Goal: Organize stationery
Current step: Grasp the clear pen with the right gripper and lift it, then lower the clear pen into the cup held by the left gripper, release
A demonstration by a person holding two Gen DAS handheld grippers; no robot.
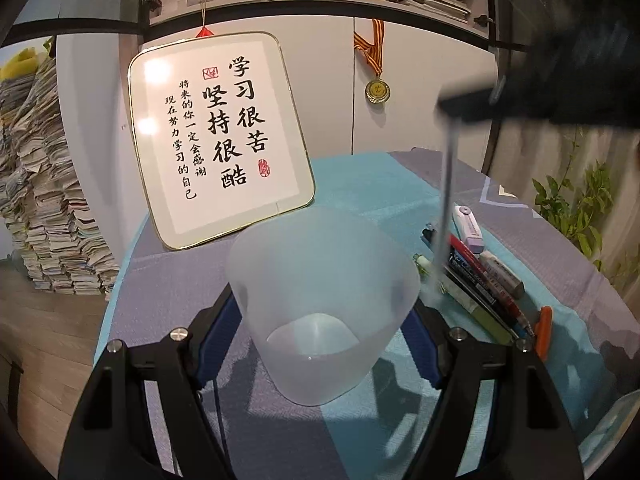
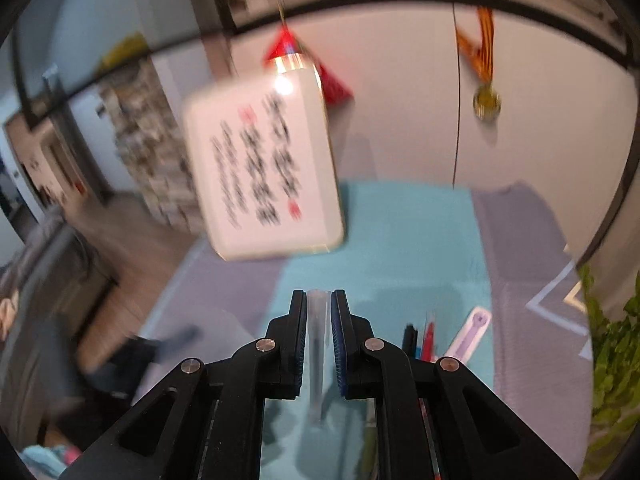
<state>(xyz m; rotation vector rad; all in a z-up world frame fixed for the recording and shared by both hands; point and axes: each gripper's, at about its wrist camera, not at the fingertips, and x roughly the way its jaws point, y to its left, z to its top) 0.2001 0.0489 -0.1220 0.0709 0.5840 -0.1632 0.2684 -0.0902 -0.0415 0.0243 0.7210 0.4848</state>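
A frosted translucent cup (image 1: 320, 288) stands on the blue and grey tablecloth (image 1: 380, 184), and my left gripper (image 1: 320, 320) is shut on its sides. My right gripper (image 2: 319, 300) is shut on a clear-barrelled pen (image 2: 318, 340). In the left wrist view that pen (image 1: 446, 200) hangs upright, blurred, from the right gripper (image 1: 472, 104) above the cup's right rim. To the right of the cup lie several pens and markers (image 1: 480, 280), a white and lilac correction tape (image 1: 468, 228), and an orange item (image 1: 544, 332).
A framed calligraphy board (image 1: 216, 136) leans against the white cabinet behind the cup. A medal (image 1: 377, 90) hangs on the cabinet door. A tall stack of papers (image 1: 40, 200) stands on the floor at left, and a green plant (image 1: 576, 208) at right.
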